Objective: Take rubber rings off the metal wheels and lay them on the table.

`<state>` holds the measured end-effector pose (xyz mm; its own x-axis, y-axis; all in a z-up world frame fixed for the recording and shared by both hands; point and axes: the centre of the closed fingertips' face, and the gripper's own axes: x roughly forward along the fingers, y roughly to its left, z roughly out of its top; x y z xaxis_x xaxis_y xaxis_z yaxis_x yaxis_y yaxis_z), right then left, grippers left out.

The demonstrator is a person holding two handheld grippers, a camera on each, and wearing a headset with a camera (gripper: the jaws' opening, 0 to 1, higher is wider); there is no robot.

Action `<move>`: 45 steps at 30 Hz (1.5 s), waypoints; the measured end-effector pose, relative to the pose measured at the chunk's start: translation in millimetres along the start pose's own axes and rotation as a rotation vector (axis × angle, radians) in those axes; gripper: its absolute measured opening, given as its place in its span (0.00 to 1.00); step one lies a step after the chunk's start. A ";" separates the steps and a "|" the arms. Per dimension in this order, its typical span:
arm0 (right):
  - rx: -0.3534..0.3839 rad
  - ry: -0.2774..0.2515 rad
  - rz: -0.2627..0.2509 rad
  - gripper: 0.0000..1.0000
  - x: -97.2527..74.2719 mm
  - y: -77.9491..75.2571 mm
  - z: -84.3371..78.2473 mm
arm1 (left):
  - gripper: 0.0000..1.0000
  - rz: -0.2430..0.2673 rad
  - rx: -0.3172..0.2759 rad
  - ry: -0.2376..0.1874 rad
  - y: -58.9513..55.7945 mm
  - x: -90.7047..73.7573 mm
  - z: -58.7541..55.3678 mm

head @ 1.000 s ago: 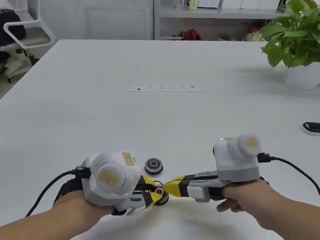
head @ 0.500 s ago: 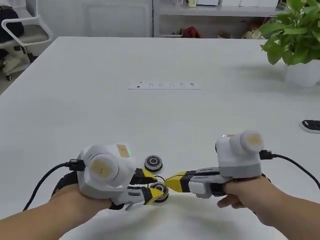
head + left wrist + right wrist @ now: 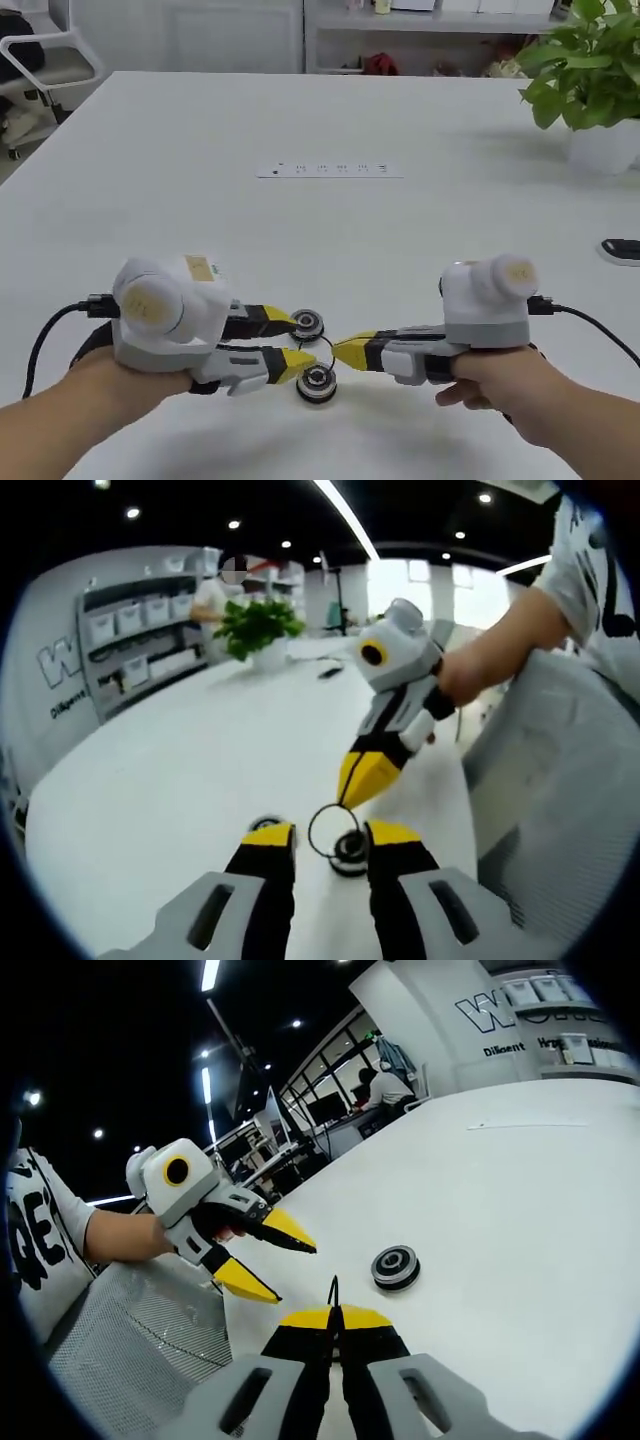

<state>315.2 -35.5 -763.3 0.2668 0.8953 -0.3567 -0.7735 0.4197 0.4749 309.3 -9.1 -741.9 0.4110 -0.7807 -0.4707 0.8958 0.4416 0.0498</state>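
Rubber ring [image 3: 334, 1292], right gripper [image 3: 345, 352], near table [image 3: 300, 120] edge

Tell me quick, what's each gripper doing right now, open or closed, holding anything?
Left gripper: open, gripping nothing.
Right gripper: shut on a rubber ring.

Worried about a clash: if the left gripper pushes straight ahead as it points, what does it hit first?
Probably the rubber ring pinched in the right gripper, just ahead of the open left gripper. A metal wheel lies close behind; depth is unclear.
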 end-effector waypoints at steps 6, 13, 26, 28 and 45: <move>0.004 -0.013 0.001 0.00 0.8 0.1 3.5 | 0.35 0.004 0.004 0.022 7.0 -8.6 -6.6; 0.009 -0.027 0.001 0.00 1.2 0.1 9.0 | 0.43 -0.013 -0.024 0.043 9.2 -16.0 -11.6; -0.009 -0.030 0.022 0.00 10.0 7.1 21.1 | 0.56 -0.024 -0.019 0.108 9.2 -25.2 -22.3; -0.014 -0.022 0.027 0.00 12.3 8.6 20.5 | 0.58 -0.024 -0.022 0.112 9.6 -26.4 -23.4; -0.042 0.029 0.073 0.00 44.3 21.2 24.5 | 0.60 -0.018 -0.007 0.144 11.8 -31.0 -30.2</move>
<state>324.7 16.7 -749.3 0.1924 0.9183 -0.3460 -0.8136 0.3464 0.4669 302.0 33.7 -753.3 0.3659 -0.7172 -0.5930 0.9014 0.4317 0.0341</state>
